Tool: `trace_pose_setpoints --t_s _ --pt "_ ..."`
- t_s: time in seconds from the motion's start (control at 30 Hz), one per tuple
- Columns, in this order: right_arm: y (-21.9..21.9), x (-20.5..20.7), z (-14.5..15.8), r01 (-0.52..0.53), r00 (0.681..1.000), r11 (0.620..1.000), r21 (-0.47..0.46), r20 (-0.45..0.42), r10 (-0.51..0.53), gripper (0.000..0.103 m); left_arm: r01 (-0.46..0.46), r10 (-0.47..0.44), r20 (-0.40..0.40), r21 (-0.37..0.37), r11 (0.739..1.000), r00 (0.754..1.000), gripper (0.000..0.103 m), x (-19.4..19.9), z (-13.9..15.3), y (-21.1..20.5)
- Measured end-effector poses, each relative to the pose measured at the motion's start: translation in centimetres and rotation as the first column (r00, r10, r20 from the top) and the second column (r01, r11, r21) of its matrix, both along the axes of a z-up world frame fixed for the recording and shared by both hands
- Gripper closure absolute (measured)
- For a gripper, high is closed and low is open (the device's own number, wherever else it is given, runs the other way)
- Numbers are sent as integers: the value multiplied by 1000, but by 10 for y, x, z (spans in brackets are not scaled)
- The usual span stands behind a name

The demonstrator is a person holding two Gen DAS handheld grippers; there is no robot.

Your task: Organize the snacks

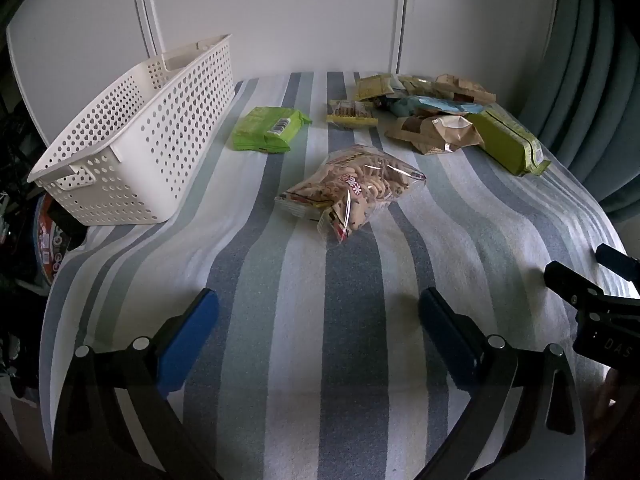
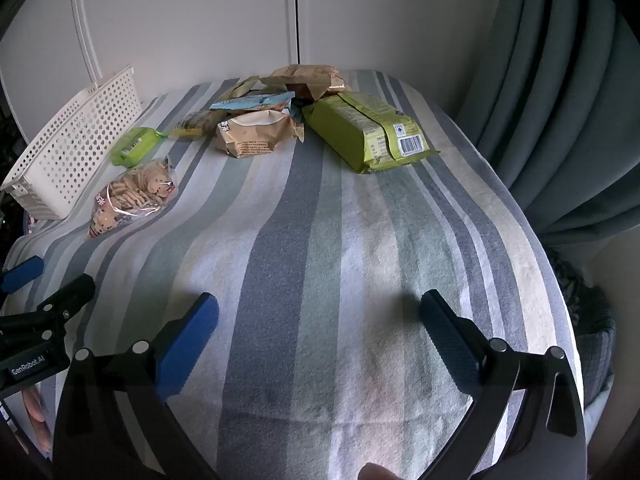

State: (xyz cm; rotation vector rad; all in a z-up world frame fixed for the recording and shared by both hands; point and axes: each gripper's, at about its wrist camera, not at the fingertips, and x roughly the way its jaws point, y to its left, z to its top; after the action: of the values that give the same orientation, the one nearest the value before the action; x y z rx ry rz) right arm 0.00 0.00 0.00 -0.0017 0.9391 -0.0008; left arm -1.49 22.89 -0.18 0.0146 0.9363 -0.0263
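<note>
A white basket (image 1: 132, 136) full of small holes is standing at the far left of the table, on the striped cloth (image 1: 320, 320), and nothing is showing inside the part of it that can be seen. Just to the right of the basket a small green packet (image 1: 270, 130) is lying flat, with its barcode facing up. Nearer to the cameras, a clear bag of biscuits (image 1: 356, 188) is lying by itself in the middle of the cloth, apart from the basket and from the green packet. Further right, at the far side of the table, the other snacks are lying in a loose heap: a small yellow packet (image 1: 352, 114), a brown paper bag (image 1: 438, 130), a light blue packet (image 1: 432, 106) and some beige ones behind it. A long green package (image 2: 368, 134) is lying at the right edge of this heap, touching it, with its barcode end pointing towards the cameras. The left gripper (image 1: 320, 312) is hovering low over the near part of the cloth with its blue fingers spread wide and holding nothing. The right gripper (image 2: 320, 312) is hovering beside it, also spread wide and holding nothing. A grey-green curtain (image 2: 568, 100) is hanging at the far right.
</note>
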Motion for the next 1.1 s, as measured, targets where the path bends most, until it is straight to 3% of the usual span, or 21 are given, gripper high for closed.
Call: trace_pose_setpoints --t_s 1.1 --pt "0 2 -2 0 1000 1000 8 -2 0 5 0 0 1 -3 1000 1000 2 0 0 1"
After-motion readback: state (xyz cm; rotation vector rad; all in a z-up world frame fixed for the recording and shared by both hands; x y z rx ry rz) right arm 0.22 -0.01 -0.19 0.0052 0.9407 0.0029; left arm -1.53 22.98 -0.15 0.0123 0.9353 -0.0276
